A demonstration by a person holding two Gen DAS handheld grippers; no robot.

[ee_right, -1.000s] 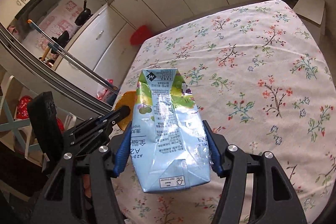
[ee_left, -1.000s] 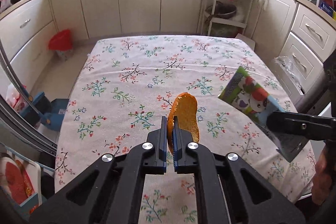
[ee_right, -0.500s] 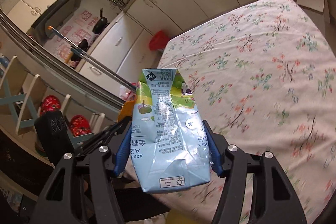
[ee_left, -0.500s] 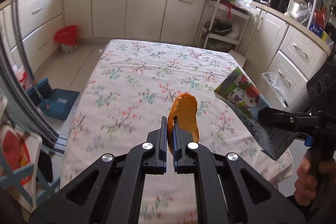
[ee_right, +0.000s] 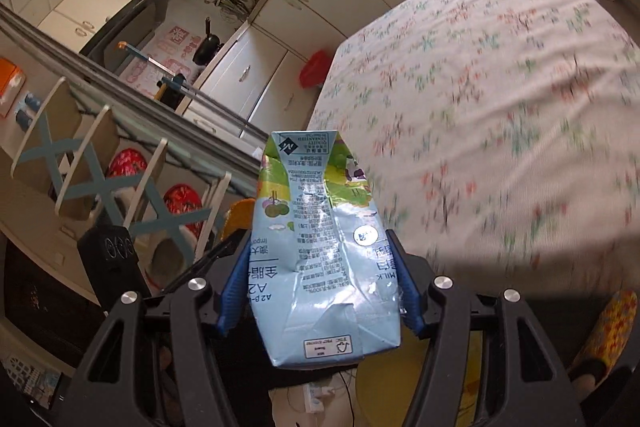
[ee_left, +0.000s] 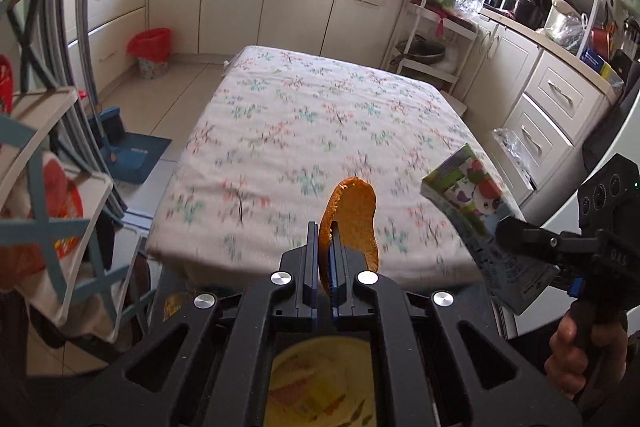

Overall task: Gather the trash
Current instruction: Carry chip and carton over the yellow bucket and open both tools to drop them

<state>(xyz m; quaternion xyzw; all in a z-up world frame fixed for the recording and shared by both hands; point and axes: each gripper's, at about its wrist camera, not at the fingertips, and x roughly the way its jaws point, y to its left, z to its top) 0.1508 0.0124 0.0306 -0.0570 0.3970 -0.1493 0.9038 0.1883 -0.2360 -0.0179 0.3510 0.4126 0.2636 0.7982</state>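
My left gripper (ee_left: pixel 325 267) is shut on an orange peel (ee_left: pixel 354 223), which stands up from its blue pads in front of the near edge of the floral table (ee_left: pixel 304 131). My right gripper (ee_right: pixel 320 291) is shut on a light-blue milk carton (ee_right: pixel 320 247), its pads pressing both sides. From the left wrist camera the same carton (ee_left: pixel 472 203) shows at the right, held by the right gripper (ee_left: pixel 516 239) in a person's hand (ee_left: pixel 576 351). In the right wrist view the orange peel (ee_right: pixel 240 215) peeks out left of the carton. Both grippers hang off the table's near edge.
A red-lined waste bin (ee_left: pixel 150 51) stands on the floor by the far-left cabinets. A blue dustpan (ee_left: pixel 132 151) lies left of the table. A white-and-blue rack (ee_left: pixel 44 211) is close on the left. Something yellow (ee_left: pixel 320 383) lies directly below the left gripper. Drawers (ee_left: pixel 552 111) line the right.
Both grippers have drawn back from over the table to past its near edge, each keeping its grip. The yellow thing has come into view beneath them.
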